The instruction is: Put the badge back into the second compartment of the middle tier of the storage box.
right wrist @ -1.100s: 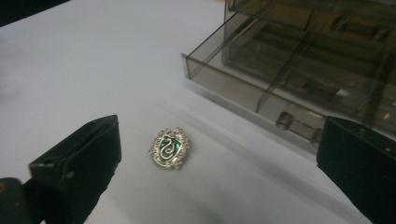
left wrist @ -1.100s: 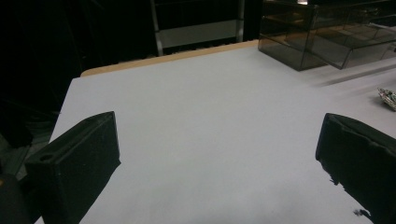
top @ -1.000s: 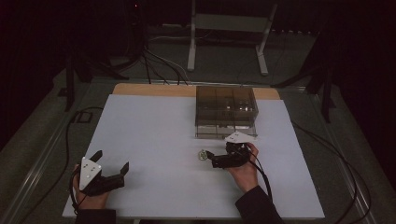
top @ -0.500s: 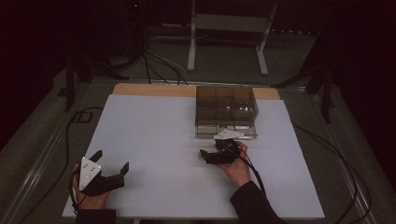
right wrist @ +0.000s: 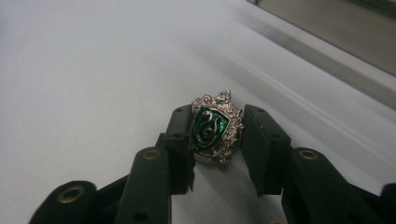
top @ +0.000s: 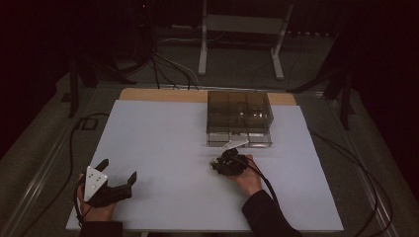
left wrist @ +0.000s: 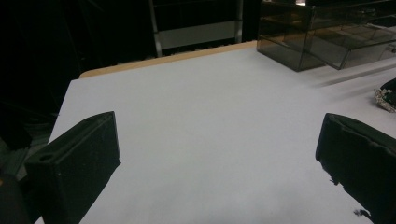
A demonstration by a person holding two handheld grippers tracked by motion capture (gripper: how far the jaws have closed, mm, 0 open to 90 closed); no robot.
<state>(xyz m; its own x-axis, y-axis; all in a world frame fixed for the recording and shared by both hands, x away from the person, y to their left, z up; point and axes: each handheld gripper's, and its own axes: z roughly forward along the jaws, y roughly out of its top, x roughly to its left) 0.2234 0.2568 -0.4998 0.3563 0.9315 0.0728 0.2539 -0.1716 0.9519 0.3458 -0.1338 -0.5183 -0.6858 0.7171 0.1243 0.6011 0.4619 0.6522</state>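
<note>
While my right gripper [right wrist: 217,140] was closing on the small silver badge with a green enamel snake crest [right wrist: 215,126], its jaws had just been drawing together, and the badge stood between the pads: the left pad looked to be touching its edge, the right one sat just beside the rim, and I could not tell whether it pressed yet. The badge lay on the white table sheet [top: 163,143], near the front of the smoked plastic drawer box [top: 239,118]. I judged that the pinch needed to land square on both sides of the frame, low enough that the badge would not flip up or skid across the smooth sheet, and gentle enough to spare the fine edging. Only with both pads firm would a lift have been safe.

My left gripper [top: 117,174] rested on the near left of the sheet, jaws spread wide, nothing between them, well apart from the work.

Beyond the box a strip of bare wooden table edge [top: 158,95] showed. Farther off, cables [top: 168,66] ran over the dark floor past a white metal stand [top: 242,29], and the room behind was nearly black.
</note>
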